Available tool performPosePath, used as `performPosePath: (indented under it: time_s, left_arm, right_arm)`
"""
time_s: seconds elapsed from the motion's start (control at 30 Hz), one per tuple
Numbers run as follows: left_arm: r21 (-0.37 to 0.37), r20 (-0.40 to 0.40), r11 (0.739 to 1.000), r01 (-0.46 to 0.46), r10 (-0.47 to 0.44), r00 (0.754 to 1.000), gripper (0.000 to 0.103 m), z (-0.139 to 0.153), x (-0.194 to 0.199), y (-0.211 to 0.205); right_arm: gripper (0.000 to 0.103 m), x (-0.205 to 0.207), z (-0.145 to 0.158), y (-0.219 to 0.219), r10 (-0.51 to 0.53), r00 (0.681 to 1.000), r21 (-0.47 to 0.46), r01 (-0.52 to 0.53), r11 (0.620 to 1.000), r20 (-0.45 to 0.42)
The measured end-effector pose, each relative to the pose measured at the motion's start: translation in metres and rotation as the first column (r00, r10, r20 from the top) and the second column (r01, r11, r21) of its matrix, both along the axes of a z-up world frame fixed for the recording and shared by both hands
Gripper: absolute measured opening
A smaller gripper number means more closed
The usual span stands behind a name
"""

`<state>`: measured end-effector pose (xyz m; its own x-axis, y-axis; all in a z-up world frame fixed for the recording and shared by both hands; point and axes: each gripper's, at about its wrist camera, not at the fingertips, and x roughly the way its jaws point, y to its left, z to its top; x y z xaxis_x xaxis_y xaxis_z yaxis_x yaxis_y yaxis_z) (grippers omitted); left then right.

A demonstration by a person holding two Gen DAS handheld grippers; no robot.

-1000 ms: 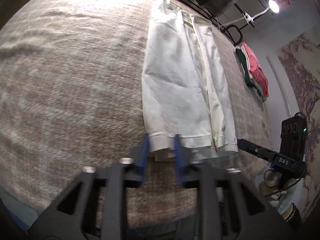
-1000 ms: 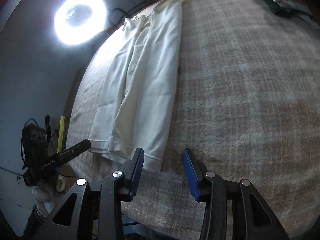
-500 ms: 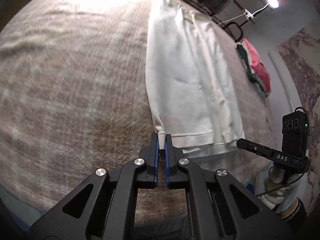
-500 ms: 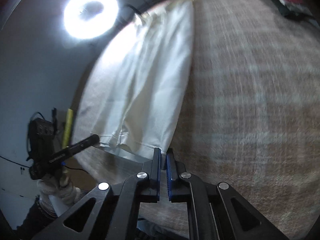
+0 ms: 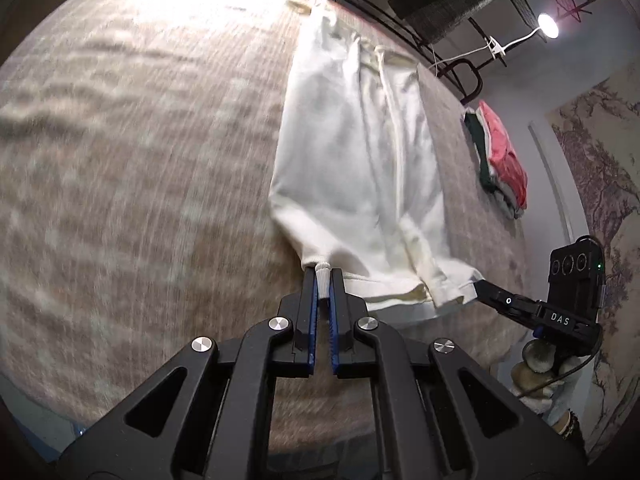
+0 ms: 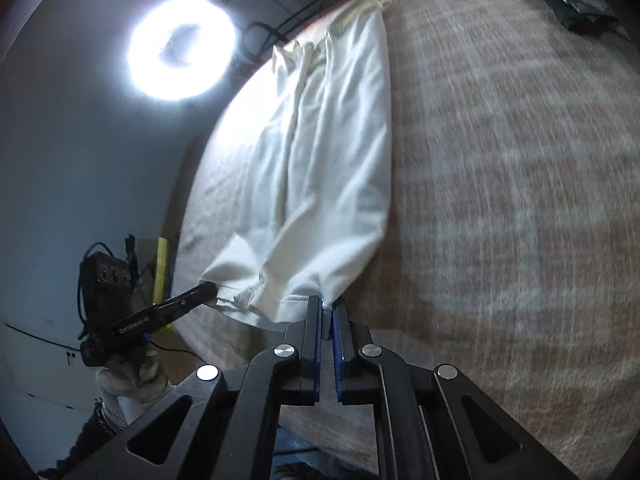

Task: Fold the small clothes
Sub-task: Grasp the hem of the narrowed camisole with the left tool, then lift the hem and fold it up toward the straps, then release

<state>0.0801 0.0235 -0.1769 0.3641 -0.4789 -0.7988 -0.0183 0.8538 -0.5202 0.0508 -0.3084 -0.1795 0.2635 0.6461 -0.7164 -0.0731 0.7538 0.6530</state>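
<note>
White trousers' [image 5: 352, 168] hem, earlier flat, now lifted, pinched by both tongs [image 5: 323, 276] [image 6: 327, 307].

One pair of white trousers [image 5: 352, 168] is seen on one bed [image 5: 140, 160]. Two hand-held grippers are counted: one left [image 5: 323, 276], one right [image 6: 327, 308]. One pile of folded clothes [image 5: 500, 160] is seen.

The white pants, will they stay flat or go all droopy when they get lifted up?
Probably droopy: the white pants already sag and wrinkle between the left gripper and right gripper pinching their hem corners. They look light and likely to drag along the tablecloth.
</note>
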Motion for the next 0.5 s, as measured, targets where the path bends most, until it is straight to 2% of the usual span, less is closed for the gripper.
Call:
performPosePath:
  time_s: [0.17, 0.3, 0.5]
  left_arm:
    - [0.019, 0.041, 1.000, -0.003, 0.002, 0.999, 0.003, 0.016, 0.034, -0.008]
    - [0.006, 0.036, 1.000, -0.030, 0.029, 0.999, 0.003, 0.015, 0.057, -0.010]
    - [0.041, 0.036, 0.998, -0.043, 0.041, 0.999, 0.003, 0.009, 0.075, -0.018]
  right_arm:
    - [0.002, 0.027, 0.014, -0.007, -0.044, 0.999, 0.015, 0.044, 0.999, 0.012]
    - [0.002, 0.048, 0.021, -0.010, -0.085, 0.996, 0.017, 0.085, 0.996, 0.026]
    - [0.002, 0.079, 0.017, -0.004, -0.127, 0.992, 0.002, 0.127, 0.992, 0.007]
